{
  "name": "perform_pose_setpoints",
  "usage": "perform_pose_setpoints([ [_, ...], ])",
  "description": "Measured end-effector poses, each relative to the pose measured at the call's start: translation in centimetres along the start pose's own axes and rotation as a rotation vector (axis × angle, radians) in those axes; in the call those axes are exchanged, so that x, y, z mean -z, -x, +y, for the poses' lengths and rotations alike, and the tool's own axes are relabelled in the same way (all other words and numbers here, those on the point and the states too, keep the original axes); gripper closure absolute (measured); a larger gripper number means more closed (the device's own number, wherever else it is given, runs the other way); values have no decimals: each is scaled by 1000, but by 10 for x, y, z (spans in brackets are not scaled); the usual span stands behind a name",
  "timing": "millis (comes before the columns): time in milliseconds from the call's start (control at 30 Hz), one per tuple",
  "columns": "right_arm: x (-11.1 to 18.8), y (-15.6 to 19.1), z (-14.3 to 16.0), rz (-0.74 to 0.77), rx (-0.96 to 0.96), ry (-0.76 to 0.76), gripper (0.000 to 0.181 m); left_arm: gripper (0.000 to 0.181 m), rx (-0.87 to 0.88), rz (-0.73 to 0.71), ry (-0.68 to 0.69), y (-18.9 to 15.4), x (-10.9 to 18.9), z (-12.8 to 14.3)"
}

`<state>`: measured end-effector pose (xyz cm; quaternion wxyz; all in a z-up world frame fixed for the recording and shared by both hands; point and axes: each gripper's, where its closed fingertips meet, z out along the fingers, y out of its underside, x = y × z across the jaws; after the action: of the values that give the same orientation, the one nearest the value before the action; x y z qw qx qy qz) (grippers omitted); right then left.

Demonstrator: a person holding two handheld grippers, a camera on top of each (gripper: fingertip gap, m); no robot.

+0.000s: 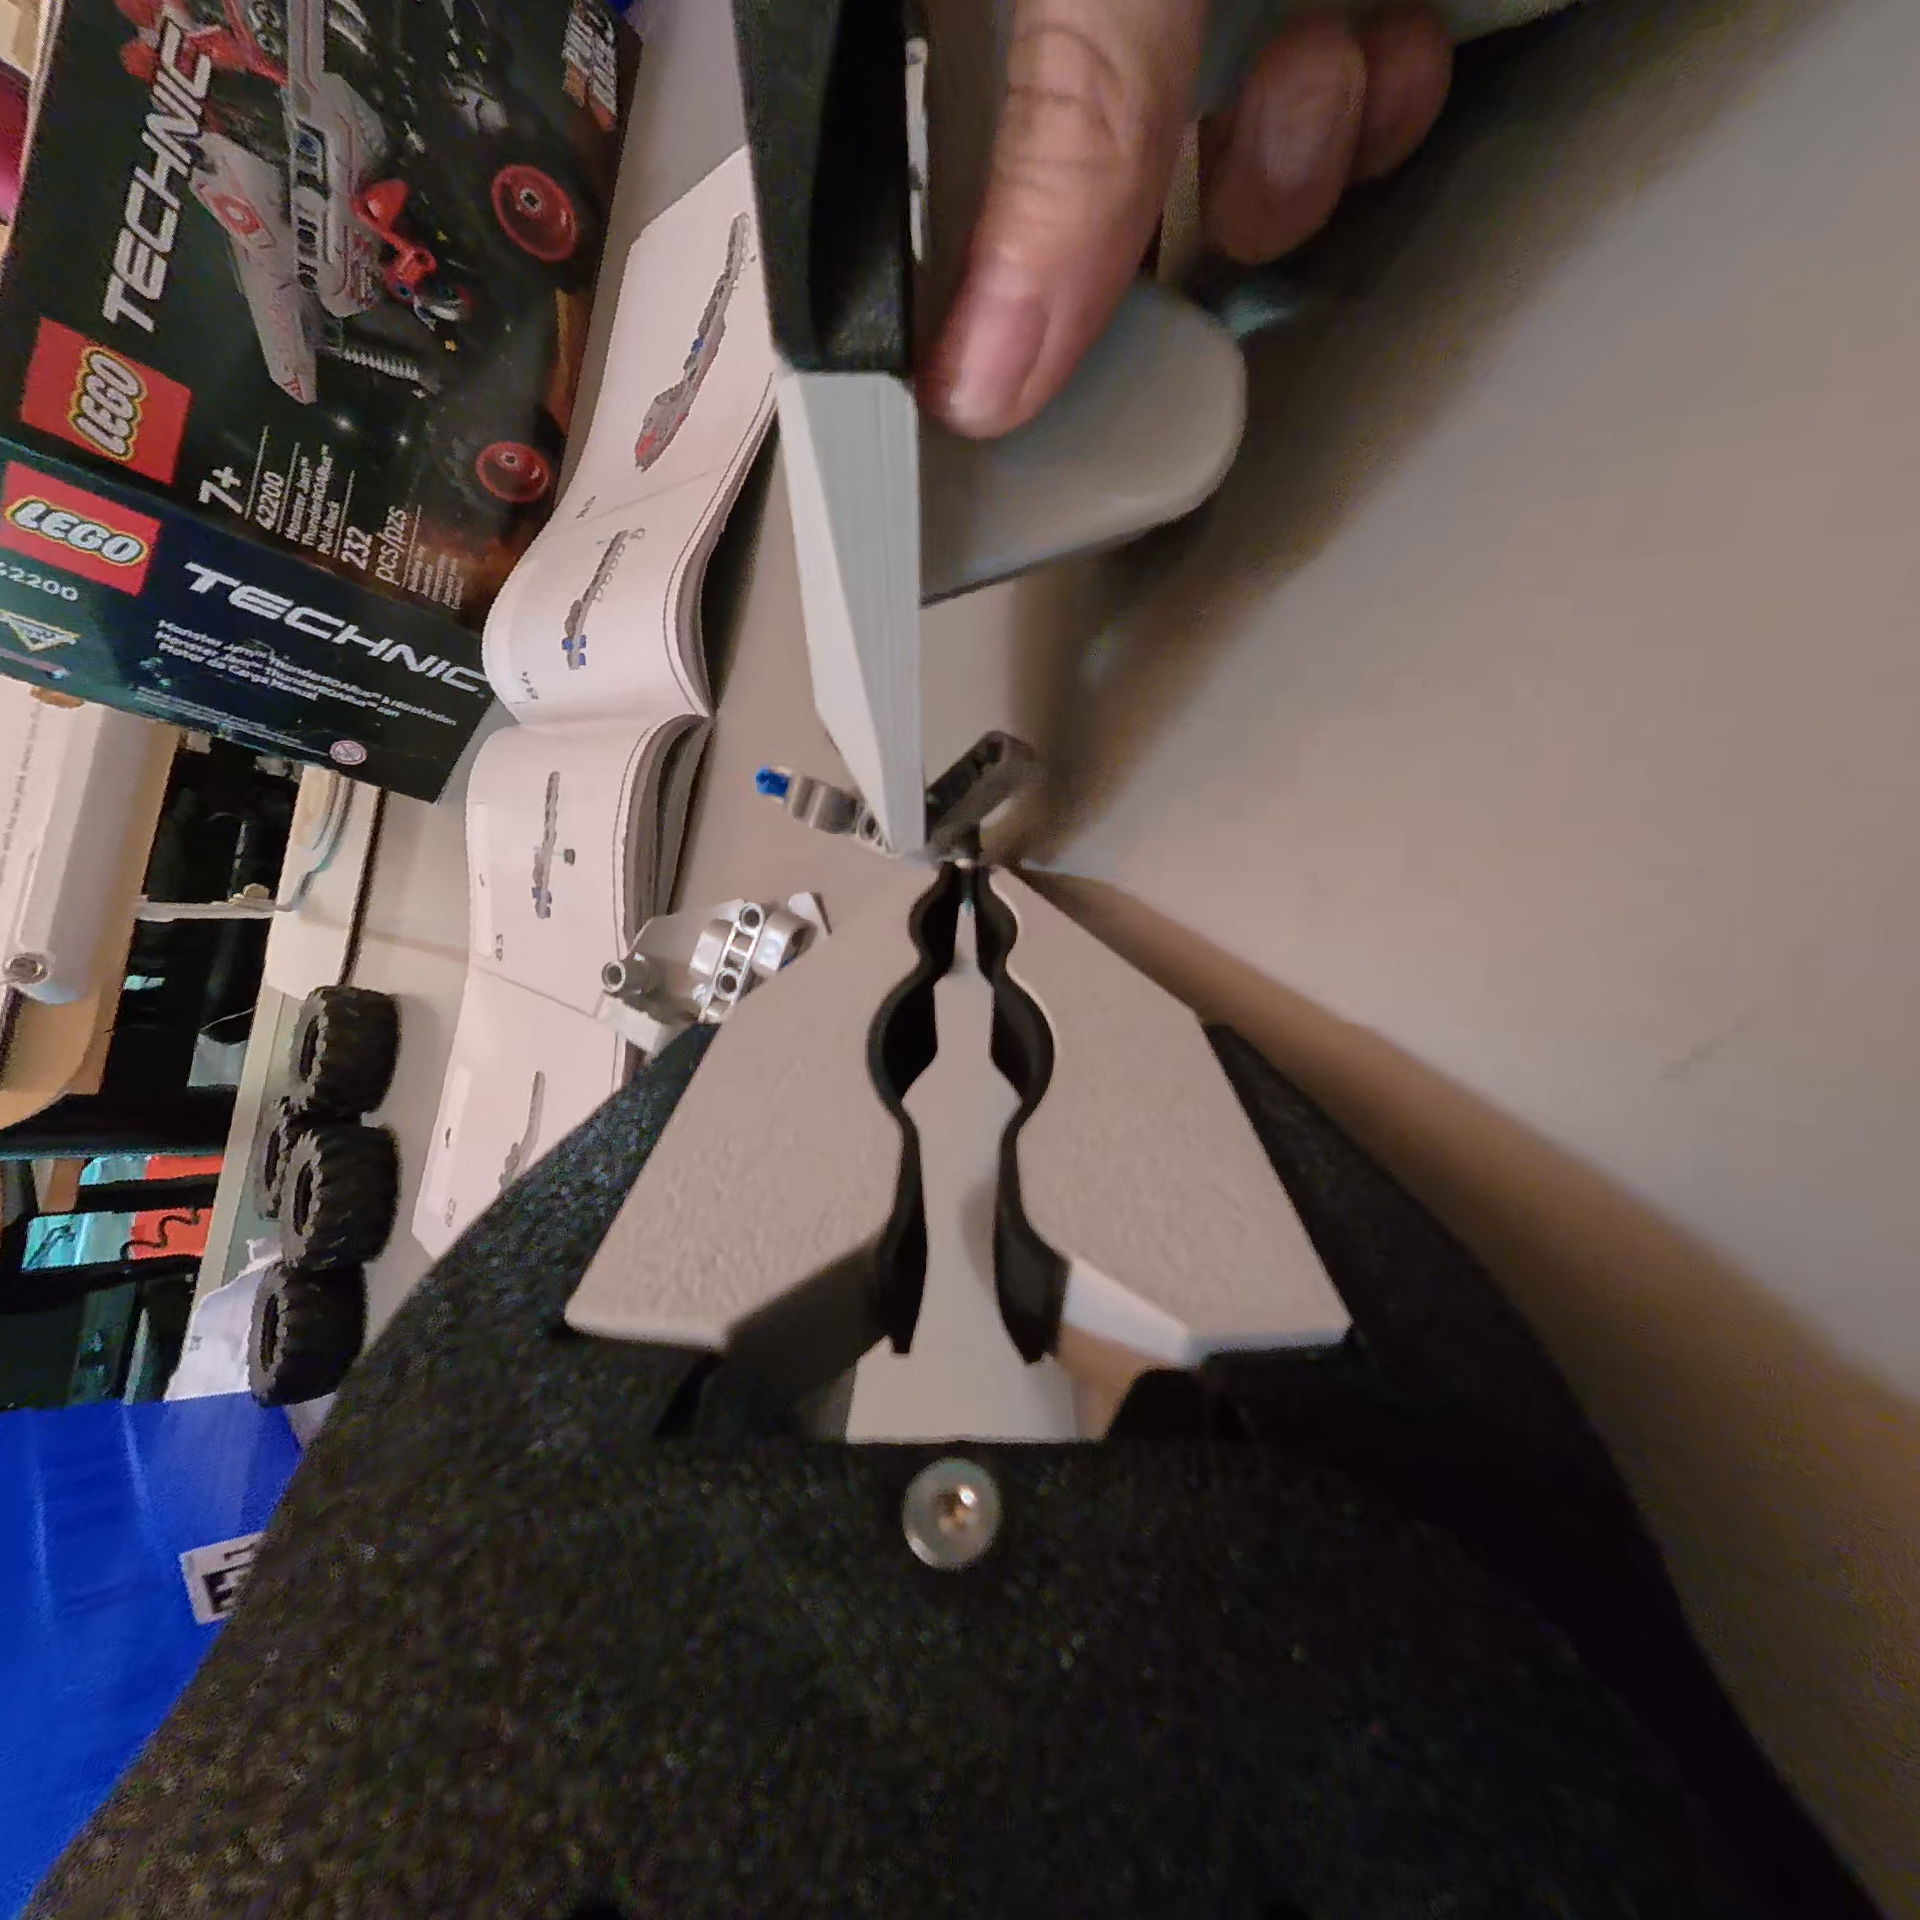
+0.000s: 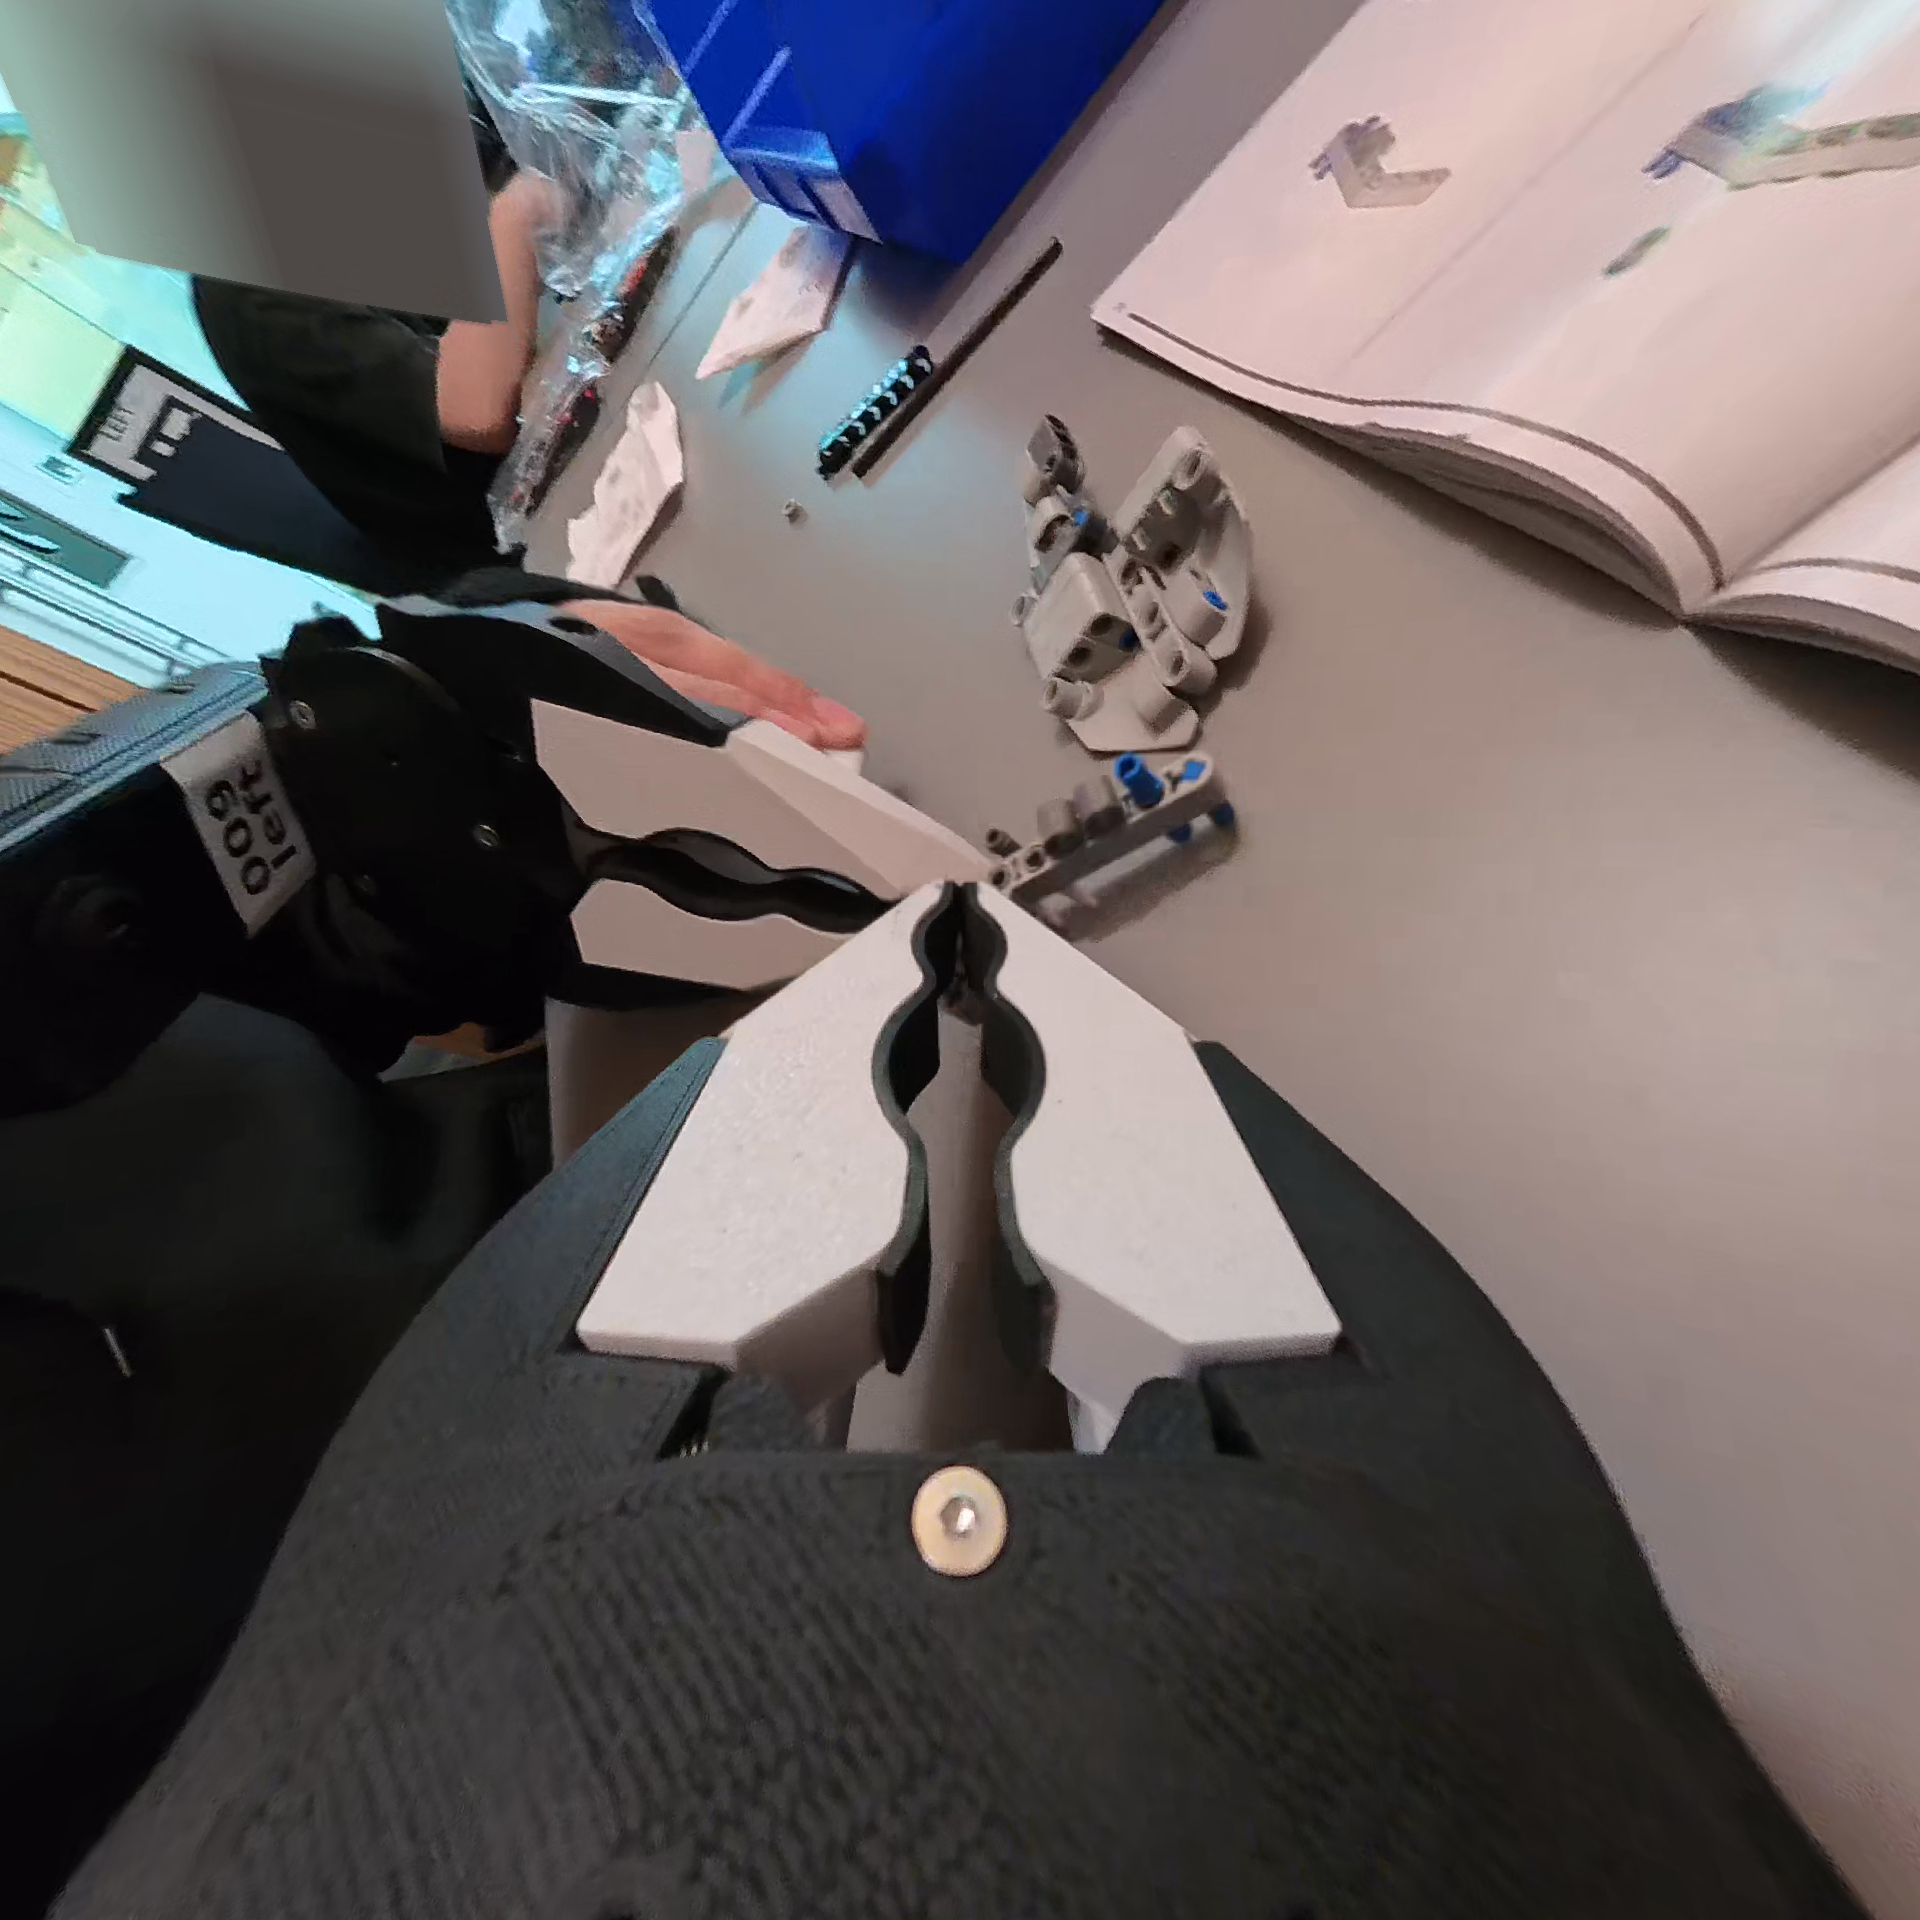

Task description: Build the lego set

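My left gripper [image 1: 961, 871] is shut, its tips pinching the near end of a grey beam assembly [image 1: 982, 781] with blue pins, just above the table. The assembly also shows in the right wrist view [image 2: 1122, 831]. My right gripper [image 2: 956, 902] is shut with a small dark piece [image 2: 961, 985] between its pads. Its tips meet the left gripper's tips at that end of the beam. In the left wrist view the right gripper [image 1: 902, 831] comes down from above, held by a hand [image 1: 1039, 260]. A larger grey sub-assembly [image 2: 1132, 603] lies beyond.
The open instruction booklet [image 2: 1558, 312] lies far right. A black beam [image 2: 873, 410] and black axle [image 2: 966, 343] lie near a blue bin [image 2: 883, 104]. The set's box [image 1: 260, 312], black tyres [image 1: 332, 1143] and a seated person's arm [image 2: 488, 343] with plastic bags are around.
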<state>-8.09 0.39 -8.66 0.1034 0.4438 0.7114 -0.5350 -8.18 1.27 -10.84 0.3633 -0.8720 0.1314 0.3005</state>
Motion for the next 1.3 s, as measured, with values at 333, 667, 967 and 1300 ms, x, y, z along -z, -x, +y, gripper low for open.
perform_pose_setpoints([
  [333,5,0,0,38,35,-22,174,181,49,11,7,2,1,4],
  [667,7,-11,10,176,61,11,165,181,8,-8,19,4,-1,4],
  [967,7,-11,7,142,15,-8,175,181,10,2,3,1,-2,0],
  [1300,5,-11,0,63,-85,-48,176,181,103,-22,-13,10,-1,-1],
])
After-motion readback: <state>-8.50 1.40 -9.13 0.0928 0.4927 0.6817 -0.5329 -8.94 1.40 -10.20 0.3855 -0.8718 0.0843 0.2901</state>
